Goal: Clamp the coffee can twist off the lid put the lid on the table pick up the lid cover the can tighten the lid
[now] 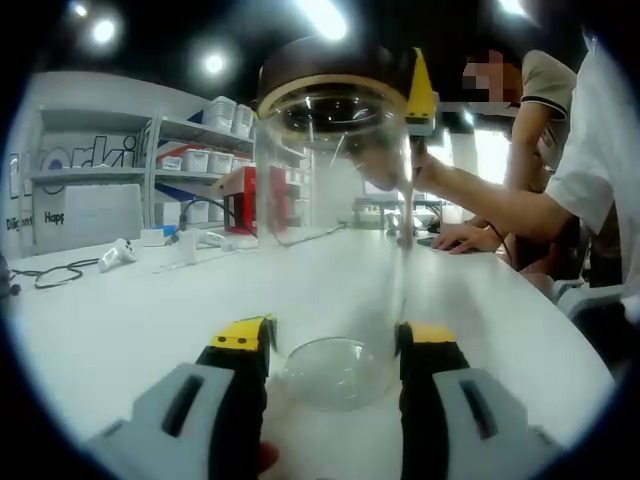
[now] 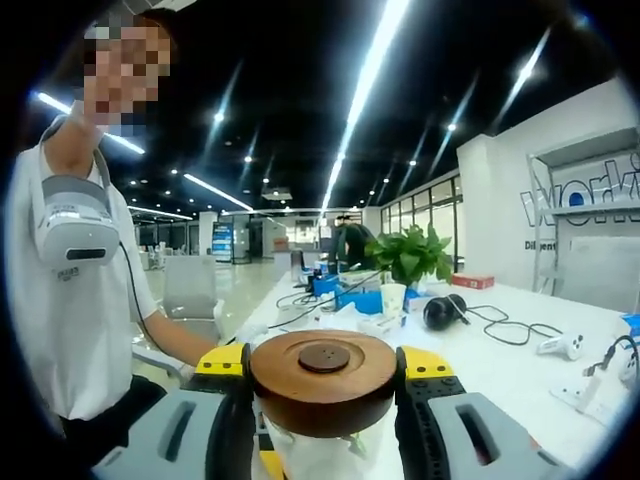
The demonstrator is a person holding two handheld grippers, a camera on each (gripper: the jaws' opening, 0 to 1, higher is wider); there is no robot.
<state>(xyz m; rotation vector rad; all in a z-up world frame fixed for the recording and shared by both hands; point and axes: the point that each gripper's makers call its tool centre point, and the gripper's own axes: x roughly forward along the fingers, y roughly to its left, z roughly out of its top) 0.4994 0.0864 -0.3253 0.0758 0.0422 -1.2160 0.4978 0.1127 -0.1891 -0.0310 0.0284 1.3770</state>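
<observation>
I'm in an open office or lab: long white desk (image 1: pixel 150 320), shelves (image 1: pixel 200 135) of bins upper left, ceiling strip lights (image 2: pixel 370 70).

I see a long white table (image 2: pixel 520 330) under ceiling light strips (image 2: pixel 365 90); beyond it, white shelving (image 1: pixel 195 150) holds storage bins.

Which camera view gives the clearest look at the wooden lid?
The right gripper view: the wooden lid sits close between its jaws, top face and centre knob showing. The left gripper view catches its rim from below, atop the clear can.
</observation>
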